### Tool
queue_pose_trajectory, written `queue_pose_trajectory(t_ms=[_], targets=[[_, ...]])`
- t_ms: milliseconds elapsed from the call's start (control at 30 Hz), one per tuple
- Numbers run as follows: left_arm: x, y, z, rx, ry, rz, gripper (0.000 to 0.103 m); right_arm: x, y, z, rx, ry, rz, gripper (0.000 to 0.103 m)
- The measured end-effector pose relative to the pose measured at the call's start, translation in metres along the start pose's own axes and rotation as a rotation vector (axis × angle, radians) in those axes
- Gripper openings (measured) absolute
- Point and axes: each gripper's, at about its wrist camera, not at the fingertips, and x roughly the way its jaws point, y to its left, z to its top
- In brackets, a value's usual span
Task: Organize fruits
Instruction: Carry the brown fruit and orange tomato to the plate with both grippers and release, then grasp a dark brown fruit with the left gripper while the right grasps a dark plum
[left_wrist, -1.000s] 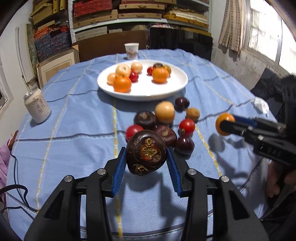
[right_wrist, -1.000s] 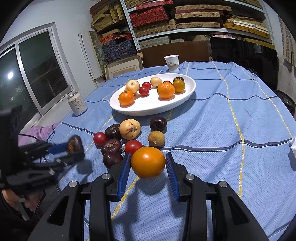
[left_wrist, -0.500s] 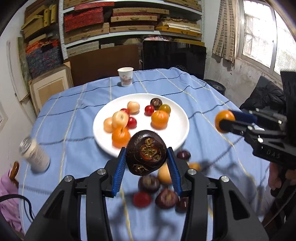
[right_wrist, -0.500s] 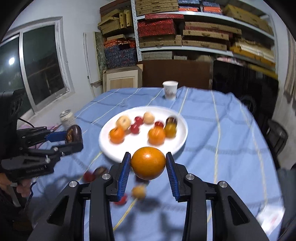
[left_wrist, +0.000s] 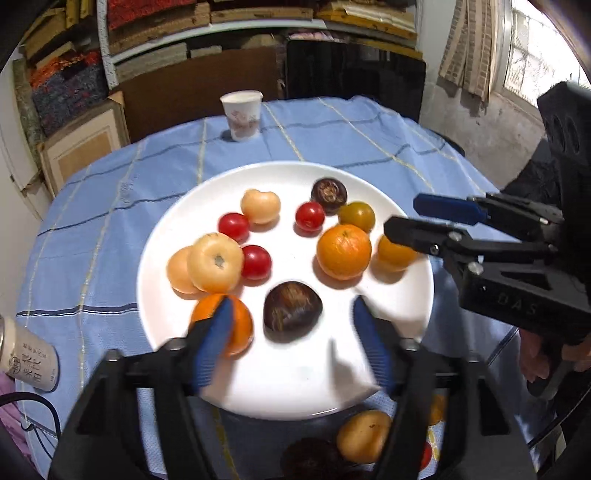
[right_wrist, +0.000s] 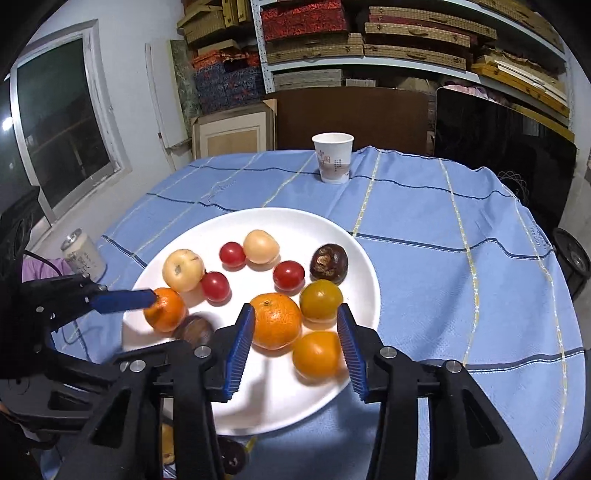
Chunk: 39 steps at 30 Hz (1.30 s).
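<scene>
A white plate (left_wrist: 295, 391) (right_wrist: 332, 229) holds several fruits. My left gripper (left_wrist: 291, 339) is open over the plate's near edge; the dark brown fruit (left_wrist: 292, 310) (right_wrist: 194, 328) lies on the plate between its fingers, free of them. My right gripper (right_wrist: 295, 350) (left_wrist: 417, 219) is open at the plate's right edge; the orange fruit (right_wrist: 317, 354) (left_wrist: 395, 253) lies on the plate between its fingers. A large orange (left_wrist: 343, 251) (right_wrist: 275, 325) lies beside it.
A paper cup (left_wrist: 242, 114) (right_wrist: 332, 157) stands at the far side of the blue tablecloth. A can (left_wrist: 27, 360) (right_wrist: 81, 254) stands left of the plate. Loose fruits (left_wrist: 364, 435) lie on the cloth near the plate's front edge.
Both grippers moved over the plate and opened. The dark fruit and the orange fruit left the jaws and now lie on the plate.
</scene>
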Motion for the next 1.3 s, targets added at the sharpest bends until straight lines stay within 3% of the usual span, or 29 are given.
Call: queue_pose_trajectory(t_ms=[33,100,267,433,567,733,967,1067,1300], targets=[[-0.003,0.001,-0.001,-0.002,-0.013,0.008,0.080,-0.003,0.002,-0.001,-0.009,-0.009,-0.001,0.055],[-0.011,0.001,-0.001,-0.004,-0.032,0.038,0.081,-0.009,0.006,-0.002,-0.022,-0.021,-0.018,0.055],[-0.058,0.010,-0.026,-0.062,-0.080,0.009,0.086,-0.050,0.015,-0.014,0.022,-0.030,0.018,0.055],[-0.095,0.012,-0.087,-0.052,-0.089,0.043,0.092,-0.084,0.062,-0.071,-0.082,0.047,0.040,0.057],[-0.102,0.015,-0.132,-0.070,-0.044,0.065,0.092,-0.088,0.094,-0.122,-0.100,0.113,0.079,0.057],[-0.103,0.019,-0.162,-0.088,-0.006,0.092,0.092,-0.078,0.124,-0.148,-0.117,0.150,0.109,0.056],[-0.107,0.017,-0.170,-0.085,0.000,0.108,0.092,-0.056,0.137,-0.146,-0.097,0.186,0.098,0.048],[-0.106,0.014,-0.169,-0.081,0.002,0.111,0.092,-0.054,0.129,-0.144,-0.057,0.184,0.100,0.033],[-0.098,0.003,-0.158,-0.071,0.005,0.088,0.092,-0.086,0.117,-0.155,-0.071,0.095,0.098,0.033]])
